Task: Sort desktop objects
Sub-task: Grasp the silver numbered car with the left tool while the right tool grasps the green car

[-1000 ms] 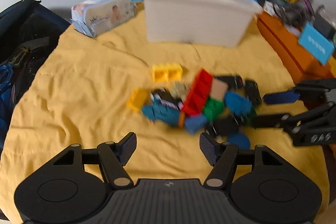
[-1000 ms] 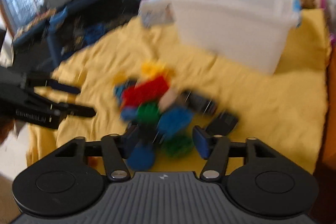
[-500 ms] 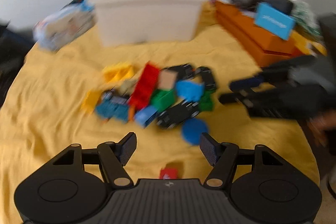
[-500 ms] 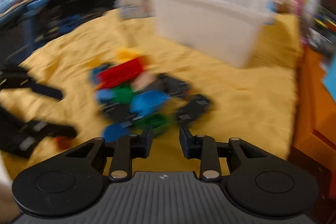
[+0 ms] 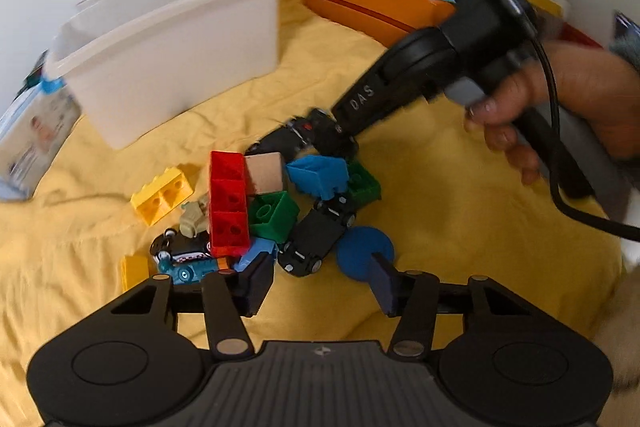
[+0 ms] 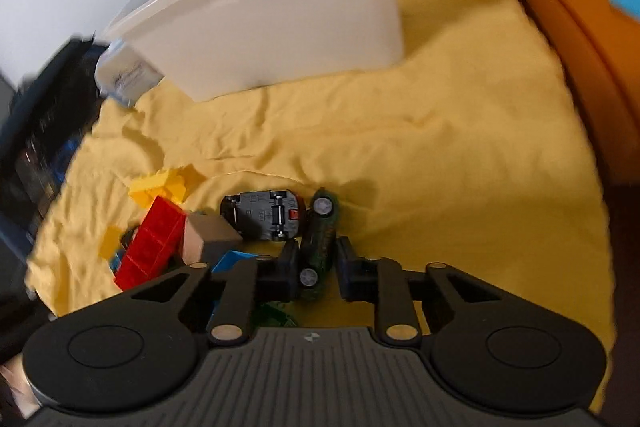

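Right claw [image 6: 317,269] clamps dark toy car [image 6: 320,235], only left cam shows hand [image 5: 560,103]

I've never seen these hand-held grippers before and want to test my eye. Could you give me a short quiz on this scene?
1. True or false: the white bin stands on the yellow cloth.
2. What is the right gripper shut on? A) a yellow brick B) a dark green toy car C) a blue disc
3. Fill in: the long ___ brick lies against the wooden cube.

Key: 1 true; 2 B; 3 red.
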Tool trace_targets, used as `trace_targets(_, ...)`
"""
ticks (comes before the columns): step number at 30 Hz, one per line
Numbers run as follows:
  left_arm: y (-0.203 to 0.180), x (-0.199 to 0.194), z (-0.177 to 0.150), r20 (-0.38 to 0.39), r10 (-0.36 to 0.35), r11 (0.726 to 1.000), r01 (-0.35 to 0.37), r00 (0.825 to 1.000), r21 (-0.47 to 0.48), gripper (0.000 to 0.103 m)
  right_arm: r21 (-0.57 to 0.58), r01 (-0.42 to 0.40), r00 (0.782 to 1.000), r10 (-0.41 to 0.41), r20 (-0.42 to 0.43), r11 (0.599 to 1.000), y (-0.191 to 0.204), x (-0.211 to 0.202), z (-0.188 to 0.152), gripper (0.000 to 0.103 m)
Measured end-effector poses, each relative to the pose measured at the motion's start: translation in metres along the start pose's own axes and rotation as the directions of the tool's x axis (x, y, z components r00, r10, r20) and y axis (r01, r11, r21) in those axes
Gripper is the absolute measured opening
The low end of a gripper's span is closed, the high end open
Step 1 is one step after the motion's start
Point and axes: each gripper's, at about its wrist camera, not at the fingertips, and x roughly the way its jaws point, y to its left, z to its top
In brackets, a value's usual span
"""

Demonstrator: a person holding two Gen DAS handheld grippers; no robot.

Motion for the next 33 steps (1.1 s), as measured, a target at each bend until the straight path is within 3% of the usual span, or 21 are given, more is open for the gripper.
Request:
trace_targets(3,0.002,0.003,0.001,-0.043,-0.019,0.992,0.024,0.999,0.124,0.049,-0.091,0.041,0.999,-0.040,0.018,0.995,0.011,-0.013,-0.007,0.019)
trace_targets(5,0.000,0.008,0.003,-0.059,-0.024,0.977,0.036,0.998,0.209,0.045,-0.074,0.042,0.999,-0.042,0.008,0.996,0.008,-0.018,-0.014,0.019)
trace_targets(11,-0.024,0.035,0.010,-0.039,0.031,0.878,-0.009,0.999,0.479,0.034,-0.010,0.049,0.999,-0.049,-0.004,0.999,-0.007,-0.032,-0.034,0.019)
trace_targets(13,-0.022,0.046,0.017,-0.047,0.030,0.877,-0.004,0.998,0.480,0.033,-0.007,0.058,0.998,-0.058,0.001,0.998,-0.009,-0.037,-0.039,0.019)
trace_targets(15,-0.013,0.050,0.023,-0.040,-0.011,0.918,0.026,0.999,0.395,0.032,-0.017,0.068,0.998,-0.068,0.007,0.998,-0.009,-0.040,-0.043,0.019)
trace_targets(17,0.002,0.048,0.028,-0.043,-0.084,0.968,0.092,0.996,0.232,0.031,-0.053,0.089,0.996,-0.088,0.019,0.995,-0.005,-0.046,-0.047,0.019)
trace_targets(20,0.017,0.032,0.024,-0.034,-0.176,0.984,0.176,0.984,-0.003,0.031,-0.175,0.137,0.990,-0.133,0.035,0.975,0.004,-0.054,-0.053,0.019)
trace_targets(23,0.033,0.016,0.006,-0.008,-0.275,0.928,0.263,0.961,-0.263,0.032,-0.296,0.176,0.984,-0.173,0.037,0.939,0.011,-0.060,-0.061,0.019)
trace_targets(25,0.039,0.011,-0.016,-0.001,-0.283,0.888,0.261,0.959,-0.378,0.032,-0.367,0.201,0.979,-0.203,0.033,0.908,0.014,-0.059,-0.067,0.019)
trace_targets(27,0.045,0.010,-0.036,-0.006,-0.250,0.864,0.220,0.968,-0.452,0.032,-0.444,0.228,0.971,-0.236,0.040,0.866,0.021,-0.053,-0.073,0.019)
trace_targets(29,0.057,0.010,-0.052,0.012,-0.244,0.809,0.210,0.970,-0.549,0.033,-0.511,0.250,0.965,-0.258,0.056,0.822,0.031,-0.049,-0.079,0.020)
trace_targets(31,0.071,0.003,-0.065,0.051,-0.217,0.748,0.200,0.975,-0.633,0.043,-0.562,0.252,0.964,-0.258,0.071,0.788,0.041,-0.048,-0.084,0.022)
trace_targets(33,0.083,-0.007,-0.074,0.043,-0.125,0.741,0.122,0.991,-0.661,0.043,-0.585,0.239,0.968,-0.239,0.080,0.775,0.049,-0.051,-0.086,0.026)
